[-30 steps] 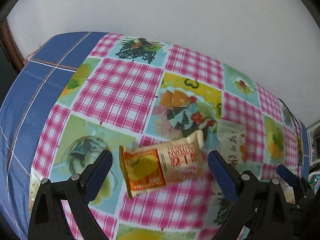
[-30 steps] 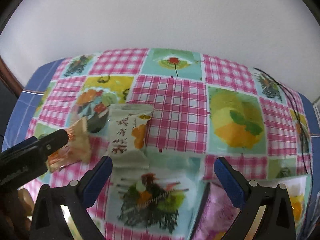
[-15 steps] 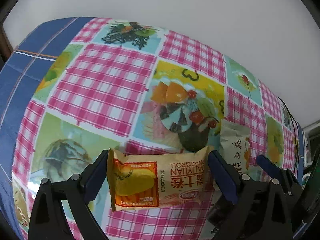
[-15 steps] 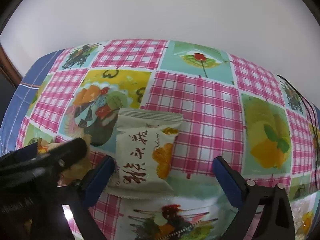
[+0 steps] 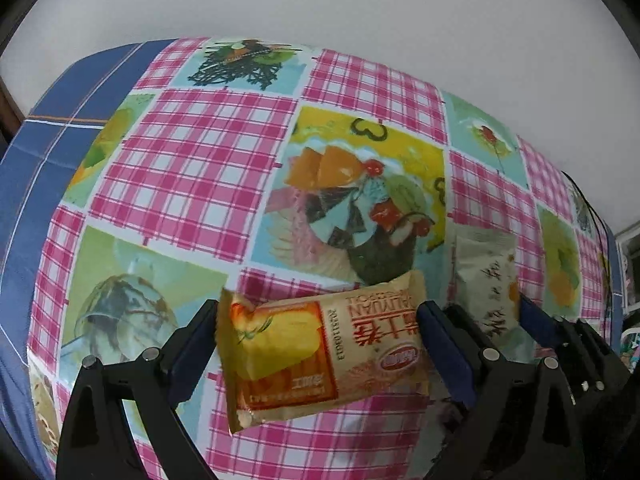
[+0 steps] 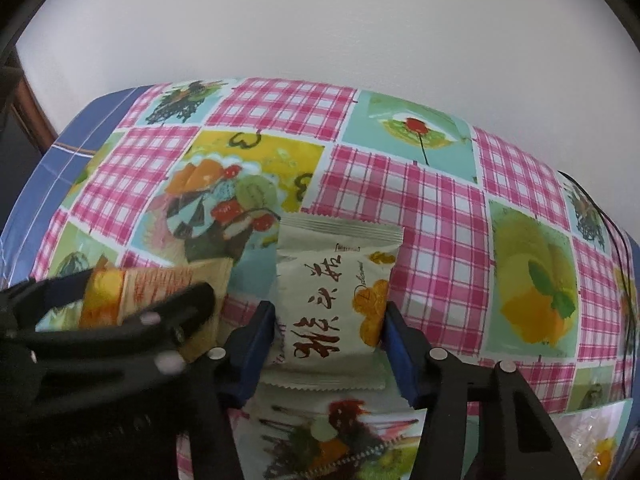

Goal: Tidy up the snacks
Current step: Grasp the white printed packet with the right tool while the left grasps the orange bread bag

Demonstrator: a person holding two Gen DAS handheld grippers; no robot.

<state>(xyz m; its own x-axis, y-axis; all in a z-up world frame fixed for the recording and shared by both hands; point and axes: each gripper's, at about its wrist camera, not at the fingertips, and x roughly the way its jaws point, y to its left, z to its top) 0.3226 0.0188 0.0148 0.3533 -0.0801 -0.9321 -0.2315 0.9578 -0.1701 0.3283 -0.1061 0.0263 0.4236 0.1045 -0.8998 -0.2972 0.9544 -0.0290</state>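
Note:
An orange-and-tan snack packet (image 5: 320, 356) lies flat on the patterned tablecloth (image 5: 192, 168). My left gripper (image 5: 316, 320) is open around it, one blue pad at each short end. Just to its right lies a pale green packet with dark script (image 6: 332, 280). My right gripper (image 6: 328, 320) is closing on that packet, and both blue pads press its long sides. The right wrist view shows the left gripper's black finger (image 6: 172, 308) over the orange packet (image 6: 160, 284) at the lower left. In the left wrist view the pale packet (image 5: 486, 280) sits between the right gripper's fingers.
The table meets a white wall (image 6: 320, 20) at the back, and the cloth's blue border (image 5: 48, 128) hangs over the left edge. A black cable (image 6: 612, 232) runs along the right edge. A clear wrapper (image 6: 592, 440) shows at the bottom right.
Both grippers came down closer to the cloth, each straddling its packet. The right gripper's jaws went from wide open to pinching the pale green packet. The left jaws kept their width.

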